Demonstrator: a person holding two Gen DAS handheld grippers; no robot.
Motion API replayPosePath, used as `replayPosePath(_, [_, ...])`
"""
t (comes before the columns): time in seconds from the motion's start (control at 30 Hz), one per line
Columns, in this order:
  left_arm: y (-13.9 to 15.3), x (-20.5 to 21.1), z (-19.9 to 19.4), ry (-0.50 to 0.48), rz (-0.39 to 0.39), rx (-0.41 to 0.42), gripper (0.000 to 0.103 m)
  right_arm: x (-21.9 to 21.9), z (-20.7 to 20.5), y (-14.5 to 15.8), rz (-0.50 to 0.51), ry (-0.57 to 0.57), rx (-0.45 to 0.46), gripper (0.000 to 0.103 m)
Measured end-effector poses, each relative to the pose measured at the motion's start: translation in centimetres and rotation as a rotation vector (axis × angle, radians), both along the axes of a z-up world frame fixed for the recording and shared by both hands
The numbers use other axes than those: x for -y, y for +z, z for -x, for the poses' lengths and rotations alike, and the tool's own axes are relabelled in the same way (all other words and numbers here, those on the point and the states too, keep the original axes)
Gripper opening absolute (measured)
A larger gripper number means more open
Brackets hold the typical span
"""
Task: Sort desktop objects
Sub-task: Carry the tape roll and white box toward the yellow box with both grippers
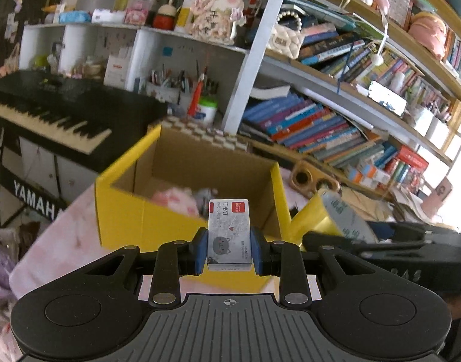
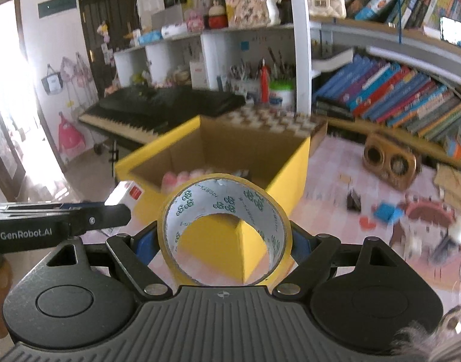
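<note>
Already a few things are seen inside the yellow box (image 2: 290, 175) at frame centre. A staple box (image 1: 228, 235) is clamped in the left gripper (image 1: 228, 252), a tape roll (image 2: 224, 229) in the right gripper (image 2: 224, 241), both short of it; scraps are left on the counter (image 2: 336, 166), lower right.

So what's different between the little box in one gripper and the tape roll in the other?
The small grey staple box is flat-sided, printed with a cat; the yellow roll of packing tape is a hollow ring. The box needs narrowly set jaws; the roll needs wide ones. Both are gripped in front of the open yellow cardboard box.
</note>
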State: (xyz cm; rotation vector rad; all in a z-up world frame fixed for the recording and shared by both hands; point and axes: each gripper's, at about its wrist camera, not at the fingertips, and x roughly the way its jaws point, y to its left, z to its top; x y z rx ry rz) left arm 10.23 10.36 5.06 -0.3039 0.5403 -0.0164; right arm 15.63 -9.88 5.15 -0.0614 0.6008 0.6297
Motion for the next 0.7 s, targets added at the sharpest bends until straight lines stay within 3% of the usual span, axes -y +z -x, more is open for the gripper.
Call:
replayPosePath(0.37, [0.2, 1.3, -7.7, 0.023, -0.076, -0.007, 0.028, -0.8, -8.8, 3.3, -0.053, 0.01, 0.124, 0.083])
replayPosePath(0.7, [-3.0, 4.2, -13.6, -0.035, -0.156, -0.138, 0.028, -4.3, -14.2, 1.6, -0.022, 0.087, 0.108, 0.083])
